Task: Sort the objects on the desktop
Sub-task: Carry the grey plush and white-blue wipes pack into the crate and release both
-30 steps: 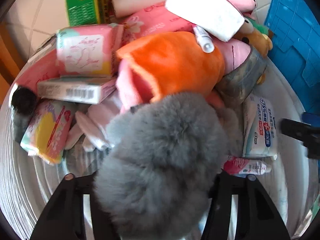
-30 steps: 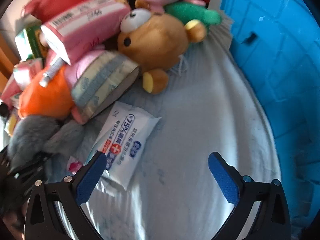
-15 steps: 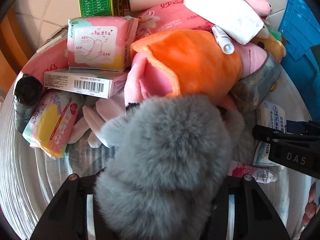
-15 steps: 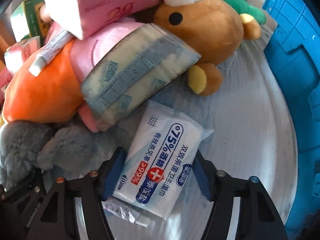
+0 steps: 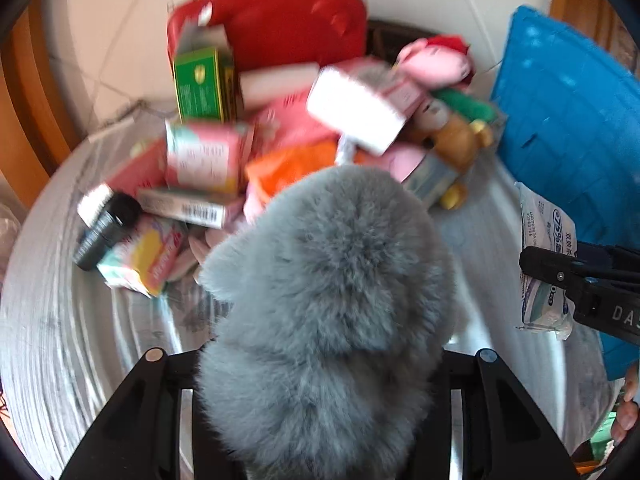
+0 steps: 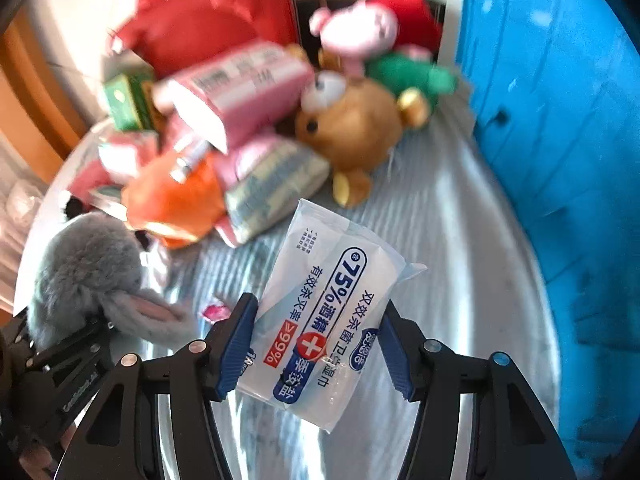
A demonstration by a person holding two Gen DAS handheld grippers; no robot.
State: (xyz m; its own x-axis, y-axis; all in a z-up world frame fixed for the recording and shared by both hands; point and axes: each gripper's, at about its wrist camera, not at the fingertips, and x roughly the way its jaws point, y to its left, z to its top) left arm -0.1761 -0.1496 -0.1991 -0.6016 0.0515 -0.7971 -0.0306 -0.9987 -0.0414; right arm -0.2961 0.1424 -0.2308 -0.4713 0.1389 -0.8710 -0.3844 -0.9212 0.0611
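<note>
Right wrist view, right gripper (image 6: pixel 316 344) clamped on wipes pack (image 6: pixel 320 312) printed "75%" and "≥99%", left gripper (image 5: pixel 320 396) clamped on grey plush (image 5: pixel 328 300).

Desk (image 6: pixel 460 248): my grey-clothed surface.
On it: brown bear (image 6: pixel 356 136) beside my blue bin (image 6: pixel 560 128); red bag (image 6: pixel 208 12) behind bear.

FREE: bare grey table surface (image 6: pixel 452 240) at centre right of right-wrist frame | BLOCKED LEFT: heaped clutter pile (image 6: pixel 224 128) across upper left | BLOCKED RIGHT: blue bin wall (image 6: pixel 560 120) along right edge | BACK: red bag (image 6: pixel 208 16) at top
</note>
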